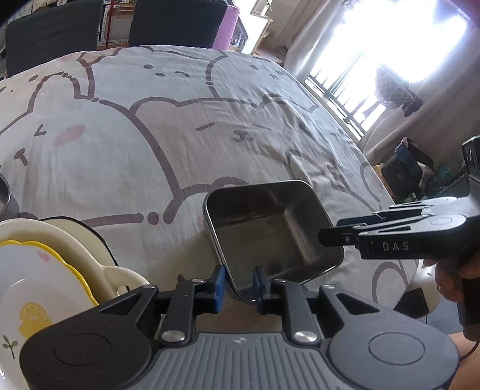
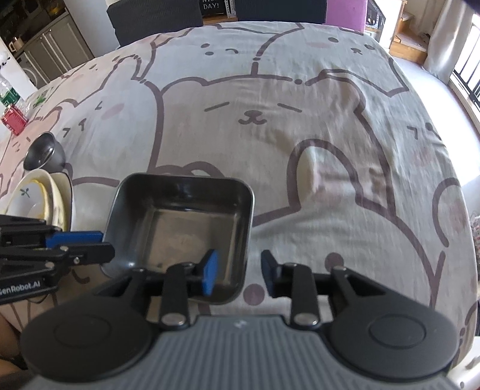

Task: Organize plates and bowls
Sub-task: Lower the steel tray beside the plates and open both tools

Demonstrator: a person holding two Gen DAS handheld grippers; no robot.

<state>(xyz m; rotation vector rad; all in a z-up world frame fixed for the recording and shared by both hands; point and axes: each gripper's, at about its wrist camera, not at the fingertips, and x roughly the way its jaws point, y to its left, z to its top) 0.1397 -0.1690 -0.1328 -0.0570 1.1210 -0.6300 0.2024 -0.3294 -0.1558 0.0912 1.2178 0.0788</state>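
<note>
A square metal tray [image 1: 270, 231] sits on the bear-print tablecloth; it also shows in the right wrist view [image 2: 183, 222]. My left gripper [image 1: 238, 283] has its blue pads either side of the tray's near corner wall, closed on it. My right gripper [image 2: 240, 271] is open, its left pad [image 2: 210, 271] inside the tray's near right corner and its right pad outside the wall. A stack of plates [image 1: 39, 270] with a yellow-rimmed lemon plate on top stands left of the tray, also in the right wrist view [image 2: 39, 198].
A small metal bowl [image 2: 45, 151] stands behind the plate stack. A red box [image 2: 15, 118] lies at the table's far left. Dark chairs [image 1: 177, 21] stand at the far edge. A window [image 1: 390, 45] is to the right.
</note>
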